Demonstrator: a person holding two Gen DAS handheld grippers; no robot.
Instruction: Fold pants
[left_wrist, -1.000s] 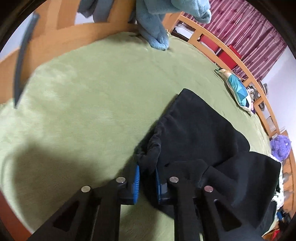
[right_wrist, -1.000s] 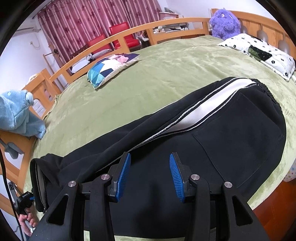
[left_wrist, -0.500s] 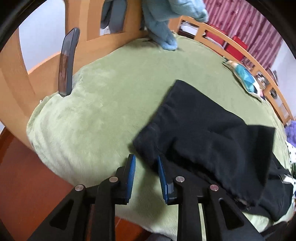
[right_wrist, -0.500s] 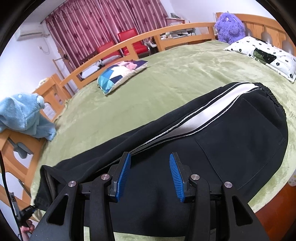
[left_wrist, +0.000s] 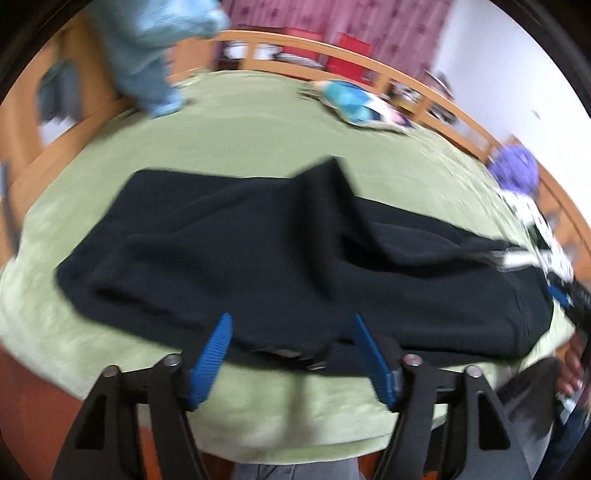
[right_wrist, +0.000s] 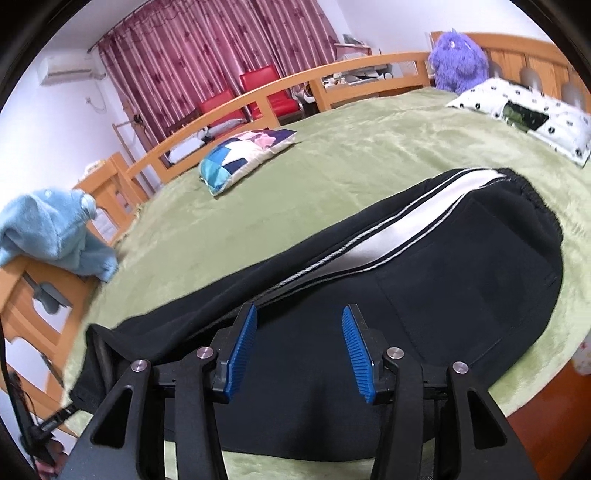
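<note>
Green plush bedding (right_wrist: 332, 155) covers a wide bed with a wooden rail (right_wrist: 258, 92), red curtains (right_wrist: 207, 44) behind it. At the left a blue plush toy (right_wrist: 55, 236) slumps on the footboard; a patchwork cushion (right_wrist: 243, 151) lies farther along, a spotted pillow (right_wrist: 524, 114) and purple toy (right_wrist: 458, 62) at the right. Black pants (right_wrist: 424, 280) stretch across the near edge of the bed, cuffs left, elastic waistband right, a white side stripe (right_wrist: 399, 229) running along the upper leg; the left end is folded over in a rumpled double layer (left_wrist: 221, 243). The left gripper (left_wrist: 291, 332) hangs over the bed edge, tilted down, jaws opening wide, fabric beyond the pads but not pinched. The right gripper (right_wrist: 299, 328) angles down above the seat of the pants, jaws opening, half-spread, gripping nothing.
</note>
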